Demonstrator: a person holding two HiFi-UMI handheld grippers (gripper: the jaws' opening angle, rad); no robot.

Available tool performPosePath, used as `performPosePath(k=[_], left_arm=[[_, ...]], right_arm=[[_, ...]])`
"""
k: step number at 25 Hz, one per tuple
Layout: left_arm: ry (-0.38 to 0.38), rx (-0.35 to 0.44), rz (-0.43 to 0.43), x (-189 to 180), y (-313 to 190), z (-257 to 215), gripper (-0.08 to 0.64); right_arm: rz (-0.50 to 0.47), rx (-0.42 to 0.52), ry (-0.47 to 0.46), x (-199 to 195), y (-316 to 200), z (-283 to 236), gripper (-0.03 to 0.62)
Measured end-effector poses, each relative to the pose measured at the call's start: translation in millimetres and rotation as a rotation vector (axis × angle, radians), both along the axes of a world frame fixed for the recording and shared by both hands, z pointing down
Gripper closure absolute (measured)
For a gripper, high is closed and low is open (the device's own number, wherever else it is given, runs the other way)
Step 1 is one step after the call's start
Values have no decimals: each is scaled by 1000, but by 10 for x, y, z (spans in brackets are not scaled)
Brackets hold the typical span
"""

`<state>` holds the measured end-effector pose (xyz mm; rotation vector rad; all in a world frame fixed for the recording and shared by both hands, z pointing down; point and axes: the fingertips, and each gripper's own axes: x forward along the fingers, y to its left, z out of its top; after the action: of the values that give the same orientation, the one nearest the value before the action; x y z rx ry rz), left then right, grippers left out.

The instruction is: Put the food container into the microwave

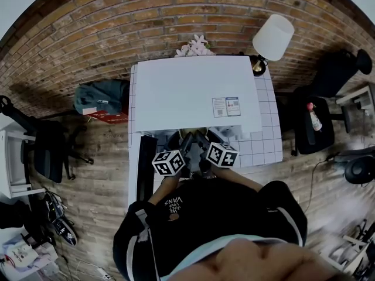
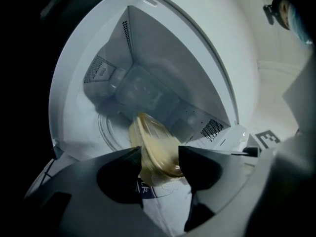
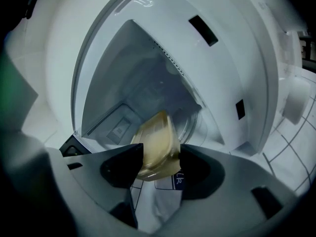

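Left gripper (image 2: 159, 152) and right gripper (image 3: 161, 151) each pinched the food container (image 3: 155, 139) at the open microwave (image 3: 148, 19) mouth; it was not yet set down inside.

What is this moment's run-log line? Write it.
left gripper: jaws shut on food container | right gripper: jaws shut on food container | microwave: open, food container at its mouth

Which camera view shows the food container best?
The right gripper view: the food container shows its yellowish body and lid rim, gripped between the jaws before the open microwave. The left gripper view shows it blurrier, edge-on. The head view hides it behind the left gripper and right gripper.
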<state>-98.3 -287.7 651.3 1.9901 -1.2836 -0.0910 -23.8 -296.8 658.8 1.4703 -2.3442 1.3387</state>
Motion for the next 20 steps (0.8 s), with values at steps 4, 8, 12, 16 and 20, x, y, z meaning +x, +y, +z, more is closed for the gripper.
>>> performPosePath(k=[4, 8, 12, 16, 20], left_arm=[[7, -10, -5, -21, -61, 30, 333], [27, -4, 0, -21, -97, 19, 329], [55, 9, -1, -7, -122, -15, 298], [56, 6, -2, 9, -105, -10, 287], [47, 3, -19, -16, -102, -13, 255]], right_arm=[[7, -1, -2, -4, -62, 4, 374], [15, 1, -14, -8, -87, -2, 374], [23, -1, -24, -13, -114, -8, 374], [25, -6, -29, 12, -106, -6, 374], [23, -5, -32, 25, -92, -22, 374]])
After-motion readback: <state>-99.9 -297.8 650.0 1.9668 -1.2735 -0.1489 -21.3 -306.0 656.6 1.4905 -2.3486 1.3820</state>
